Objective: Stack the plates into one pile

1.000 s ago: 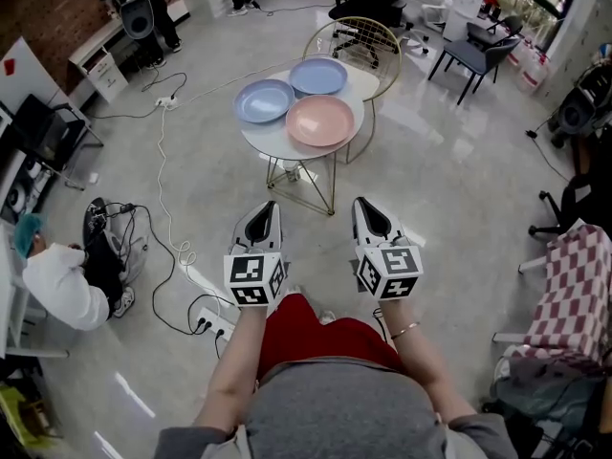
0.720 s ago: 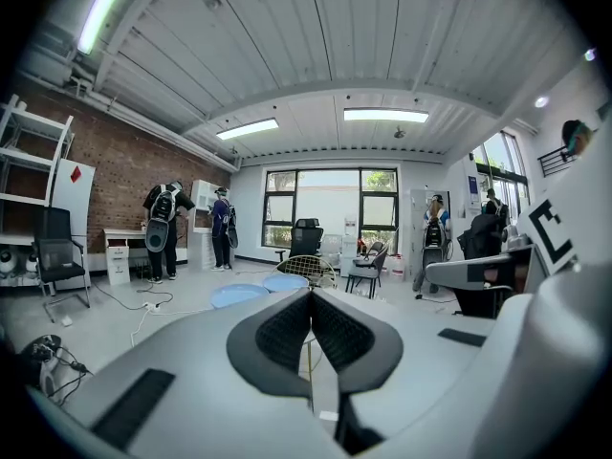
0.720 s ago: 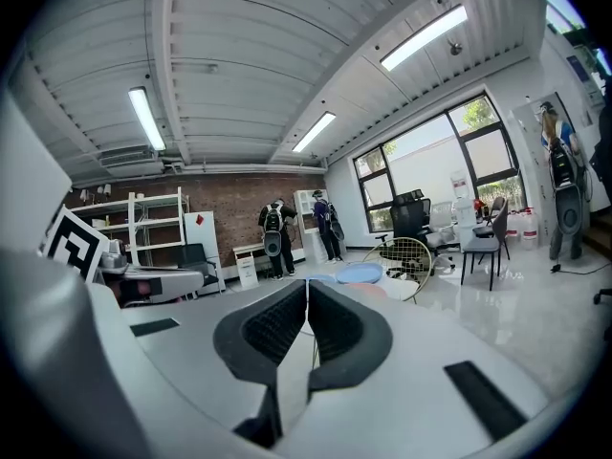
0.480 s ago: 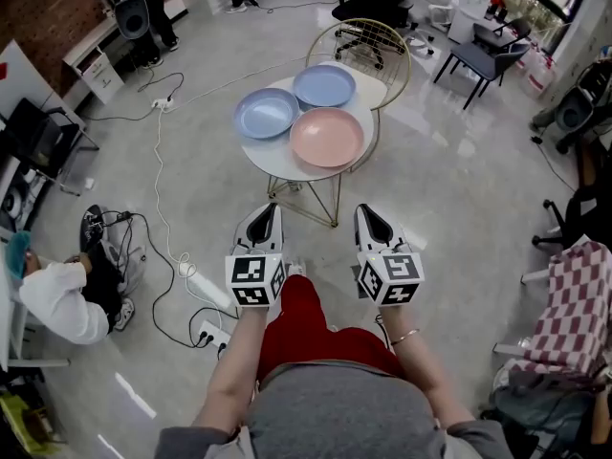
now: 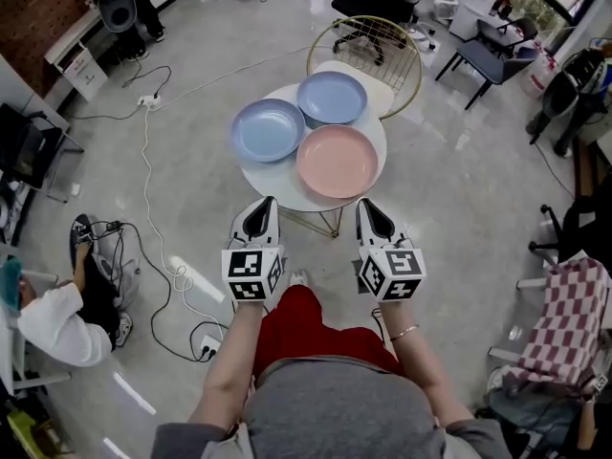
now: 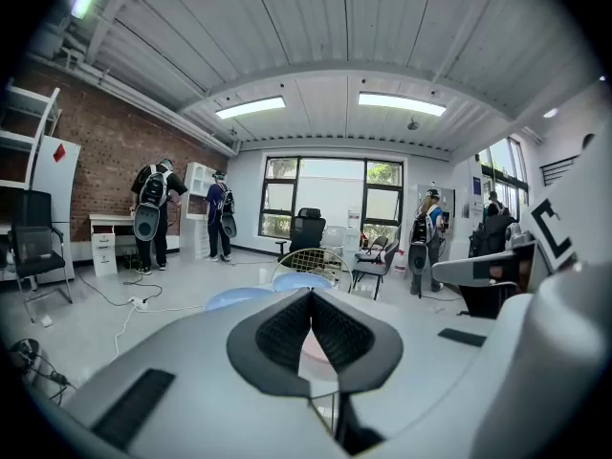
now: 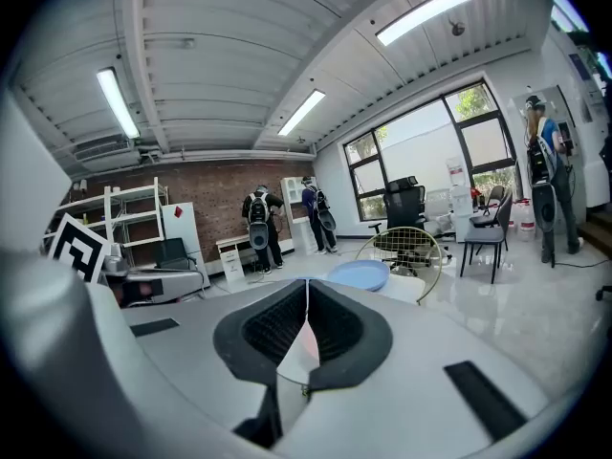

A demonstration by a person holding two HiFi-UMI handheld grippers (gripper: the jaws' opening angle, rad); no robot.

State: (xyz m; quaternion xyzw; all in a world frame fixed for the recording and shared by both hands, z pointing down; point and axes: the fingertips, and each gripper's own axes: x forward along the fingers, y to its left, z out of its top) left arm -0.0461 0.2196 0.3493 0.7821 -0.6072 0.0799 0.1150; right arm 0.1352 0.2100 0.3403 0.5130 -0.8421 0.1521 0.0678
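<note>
- Left gripper (image 5: 265, 204): jaws fully closed, pads meeting, nothing between them.
- Right gripper (image 5: 367, 205): same, jaws closed tip to tip, empty.
- Both were held side by side in front of the person, apart from each other, pointing toward the small round white table (image 5: 277, 180). From above, their tips lined up with its near edge. Neither touched a plate.
- 3 round plastic plates lay flat on the table, none stacked on another:
- the pale blue plate on the left (image 5: 269, 129)
- the pale blue plate at the back (image 5: 332, 98)
- the pink plate nearest the grippers (image 5: 338, 161), on the right half of the table
- Rims sat close together in a triangle; could not tell whether they touched.
- The table stood on thin gold wire legs (image 5: 330, 223). A gold wire chair (image 5: 368, 41) stood just behind it.
- A white power strip with black cables (image 5: 206, 347) lay on the glossy grey floor to the left.
- A person in a white top (image 5: 57, 318) crouched at the far left.
- A red-and-white checked cloth (image 5: 564, 314) sat at the right edge.
</note>
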